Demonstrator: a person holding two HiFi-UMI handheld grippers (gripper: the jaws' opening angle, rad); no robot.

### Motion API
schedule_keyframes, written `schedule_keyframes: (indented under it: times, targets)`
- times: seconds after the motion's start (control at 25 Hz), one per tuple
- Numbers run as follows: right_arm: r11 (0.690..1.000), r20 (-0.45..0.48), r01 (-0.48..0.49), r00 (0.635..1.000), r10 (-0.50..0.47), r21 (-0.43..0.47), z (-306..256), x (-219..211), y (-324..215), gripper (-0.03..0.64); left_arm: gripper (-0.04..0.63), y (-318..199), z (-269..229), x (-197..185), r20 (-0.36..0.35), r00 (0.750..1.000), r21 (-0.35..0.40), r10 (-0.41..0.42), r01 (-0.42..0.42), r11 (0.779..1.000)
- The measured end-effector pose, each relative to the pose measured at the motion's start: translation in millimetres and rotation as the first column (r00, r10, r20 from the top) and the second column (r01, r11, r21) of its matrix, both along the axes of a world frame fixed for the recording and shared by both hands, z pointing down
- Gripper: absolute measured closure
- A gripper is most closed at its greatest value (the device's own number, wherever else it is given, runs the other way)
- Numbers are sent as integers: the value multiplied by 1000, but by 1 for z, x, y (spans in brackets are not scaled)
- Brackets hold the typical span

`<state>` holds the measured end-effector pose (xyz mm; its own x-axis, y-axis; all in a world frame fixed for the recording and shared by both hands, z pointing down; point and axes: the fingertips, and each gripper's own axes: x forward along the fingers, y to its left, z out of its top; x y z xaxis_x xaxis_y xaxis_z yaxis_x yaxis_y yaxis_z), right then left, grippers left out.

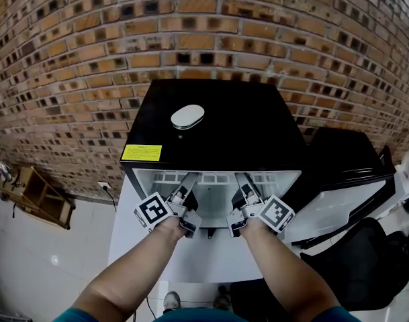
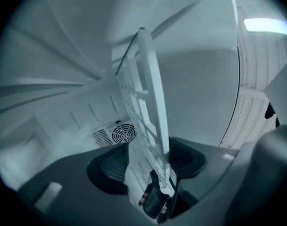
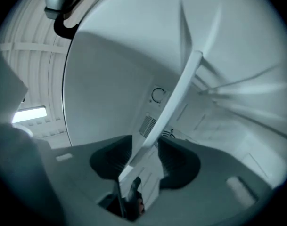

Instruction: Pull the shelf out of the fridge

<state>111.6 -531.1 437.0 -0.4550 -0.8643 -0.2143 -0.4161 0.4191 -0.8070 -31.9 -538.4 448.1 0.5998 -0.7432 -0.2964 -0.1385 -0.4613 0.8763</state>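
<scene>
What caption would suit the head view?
Left gripper and right gripper straddle the shelf inside the open black fridge.

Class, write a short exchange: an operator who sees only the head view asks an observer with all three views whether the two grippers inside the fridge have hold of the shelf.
Operator: Both grippers reach into the fridge. Is the left gripper clamped on the shelf?
Observer: No. In the left gripper view the shelf's white rail runs between its jaws, but they stand apart and do not press it.
Operator: And the right gripper?
Observer: Likewise. In the right gripper view the rail passes between open jaws, and neither pad squeezes it.
</scene>
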Motion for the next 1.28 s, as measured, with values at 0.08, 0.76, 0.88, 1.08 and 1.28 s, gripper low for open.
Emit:
schedule_keyframes:
  times: [0.08, 0.76, 0.88, 1.08, 1.28]
  targets:
    - [1000, -5, -14, 1000, 14, 10, -2, 0, -5, 449, 341, -5, -2, -2, 0, 1000, 5, -13, 13, 1000]
    - [992, 82, -98, 991, 104, -81, 4, 9, -25, 522, 503, -19, -10, -7, 52, 989, 21, -138, 137, 990]
    - [989, 98, -99, 989, 109, -106, 6, 10, -25, 531, 528, -19, -8, -6, 70, 987, -20, -142, 144, 989]
    - [987, 103, -103, 988, 115, -119, 6, 10, -25, 537, 546, -19, -7, -6, 91, 986, -54, -142, 147, 988]
    - [986, 104, -105, 987, 120, -133, 7, 10, -24, 541, 549, -19, -6, -6, 88, 986, -70, -141, 147, 987]
